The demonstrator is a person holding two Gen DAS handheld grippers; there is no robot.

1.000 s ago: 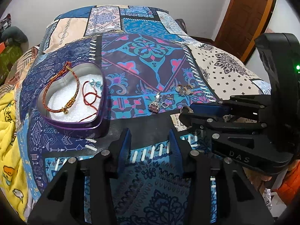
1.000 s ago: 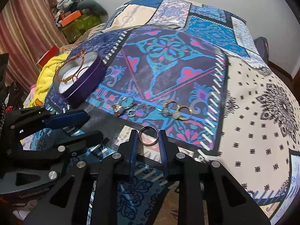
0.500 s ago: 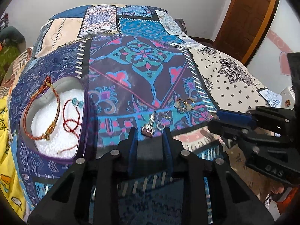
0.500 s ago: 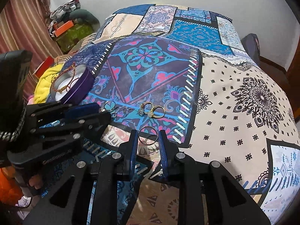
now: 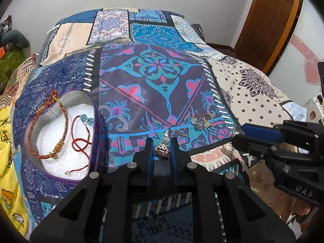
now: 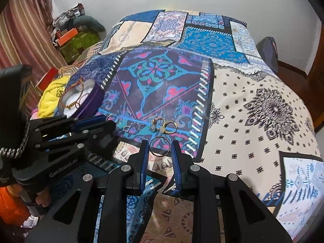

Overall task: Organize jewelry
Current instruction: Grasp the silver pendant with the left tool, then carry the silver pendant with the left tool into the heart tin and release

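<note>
1. Left wrist view shows the left gripper (image 5: 161, 146) pinching a silver pendant (image 5: 162, 149) between its narrowed jaws, just off the purple tin (image 5: 95, 109).
2. The right gripper (image 6: 160, 148) has its jaws closed on a thin metal ring (image 6: 160, 146), held near the gold rings (image 6: 164, 126) on the bedspread (image 6: 253, 109).
3. To do this well, the person should likely carry each piece over the tin's white lining before releasing, keeping clear of the bracelets (image 5: 58, 121) draped over its rim.

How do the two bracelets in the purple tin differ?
The braided bracelet is thick, red-and-gold, with gold clasps, and drapes over the purple tin's rim. The red cord bracelet is thin, tangled, with pale blue beads, and lies inside on the white padding. Both are reddish.
</note>
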